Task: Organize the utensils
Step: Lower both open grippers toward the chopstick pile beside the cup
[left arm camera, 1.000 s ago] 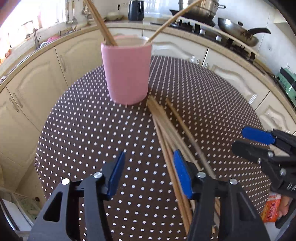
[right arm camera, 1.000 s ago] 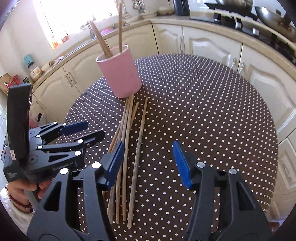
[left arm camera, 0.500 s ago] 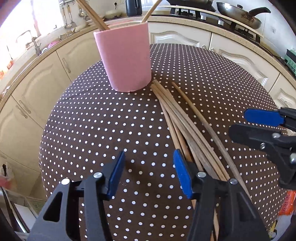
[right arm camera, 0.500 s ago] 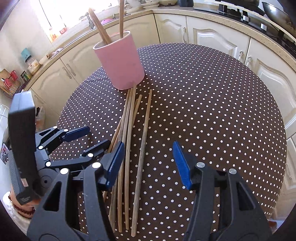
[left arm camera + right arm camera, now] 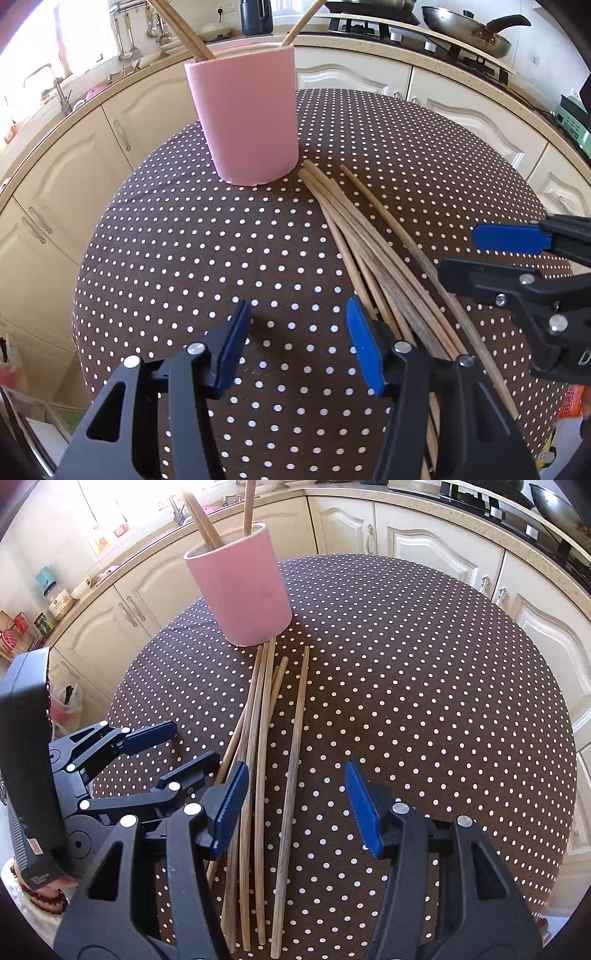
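Note:
A pink cup [image 5: 247,118] stands on the round polka-dot table [image 5: 184,258] with a few wooden chopsticks in it; it also shows in the right wrist view [image 5: 242,590]. Several loose wooden chopsticks [image 5: 373,254] lie on the cloth, their far ends near the cup's base; they also show in the right wrist view [image 5: 262,746]. My left gripper [image 5: 297,343] is open and empty, just left of the bundle's near part. My right gripper [image 5: 295,806] is open and empty above the rightmost chopstick, and shows at the right of the left wrist view [image 5: 491,258].
Cream kitchen cabinets [image 5: 461,107] and a countertop curve behind the table. A stove with a wok [image 5: 469,31] is at the back right, a sink tap [image 5: 55,81] at the back left. The table edge drops off at left and near.
Both grippers have drawn nearer to the table and the loose chopsticks; the cup now sits lower and nearer in both views. Both stay open and empty.

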Demonstrator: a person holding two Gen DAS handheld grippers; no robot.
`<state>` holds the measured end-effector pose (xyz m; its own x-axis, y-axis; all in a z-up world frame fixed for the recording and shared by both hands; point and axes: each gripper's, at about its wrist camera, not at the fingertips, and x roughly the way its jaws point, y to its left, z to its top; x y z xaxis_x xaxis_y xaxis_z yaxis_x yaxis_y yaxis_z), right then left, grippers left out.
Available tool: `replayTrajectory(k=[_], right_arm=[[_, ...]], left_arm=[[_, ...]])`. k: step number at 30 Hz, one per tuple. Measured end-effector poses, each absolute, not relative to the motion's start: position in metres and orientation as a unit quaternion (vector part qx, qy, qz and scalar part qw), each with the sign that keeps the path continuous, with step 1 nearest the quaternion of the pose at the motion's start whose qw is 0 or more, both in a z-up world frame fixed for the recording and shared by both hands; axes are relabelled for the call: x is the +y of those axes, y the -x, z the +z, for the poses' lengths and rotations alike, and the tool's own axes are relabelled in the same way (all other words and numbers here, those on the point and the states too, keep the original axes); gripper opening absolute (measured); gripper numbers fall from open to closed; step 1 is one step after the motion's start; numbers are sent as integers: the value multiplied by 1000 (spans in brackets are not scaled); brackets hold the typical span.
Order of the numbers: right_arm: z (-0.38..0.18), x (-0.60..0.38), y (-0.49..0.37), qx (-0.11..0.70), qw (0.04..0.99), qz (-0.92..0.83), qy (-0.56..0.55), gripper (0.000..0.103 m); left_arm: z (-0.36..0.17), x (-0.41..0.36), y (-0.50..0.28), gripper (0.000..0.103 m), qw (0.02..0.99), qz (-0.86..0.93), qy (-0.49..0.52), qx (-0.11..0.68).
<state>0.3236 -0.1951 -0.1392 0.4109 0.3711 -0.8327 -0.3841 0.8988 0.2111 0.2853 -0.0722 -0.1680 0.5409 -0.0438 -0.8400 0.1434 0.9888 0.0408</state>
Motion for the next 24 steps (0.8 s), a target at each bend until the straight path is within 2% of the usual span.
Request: replayTrajectory(k=[4, 6, 11, 16, 21, 24], right_arm=[[-137, -196, -321, 493, 841, 224, 8, 54], [-136, -197, -321, 493, 841, 223, 10, 54], [-134, -199, -322, 499, 837, 223, 3, 54], [-131, -196, -324, 502, 835, 226, 7, 54], [-129, -194, -327, 503, 833, 231, 10, 54], [-130, -195, -329, 504, 832, 232, 8, 54]], left_arm=[[-167, -64, -285, 48, 875, -59, -53, 477], [-166, -60, -283, 42, 876, -61, -53, 476], [-165, -48, -281, 36, 875, -61, -46, 479], [-164, -45, -284, 36, 872, -70, -37, 484], [-154, -30, -285, 36, 869, -87, 43, 485], [-148, -36, -285, 36, 868, -103, 56, 482]])
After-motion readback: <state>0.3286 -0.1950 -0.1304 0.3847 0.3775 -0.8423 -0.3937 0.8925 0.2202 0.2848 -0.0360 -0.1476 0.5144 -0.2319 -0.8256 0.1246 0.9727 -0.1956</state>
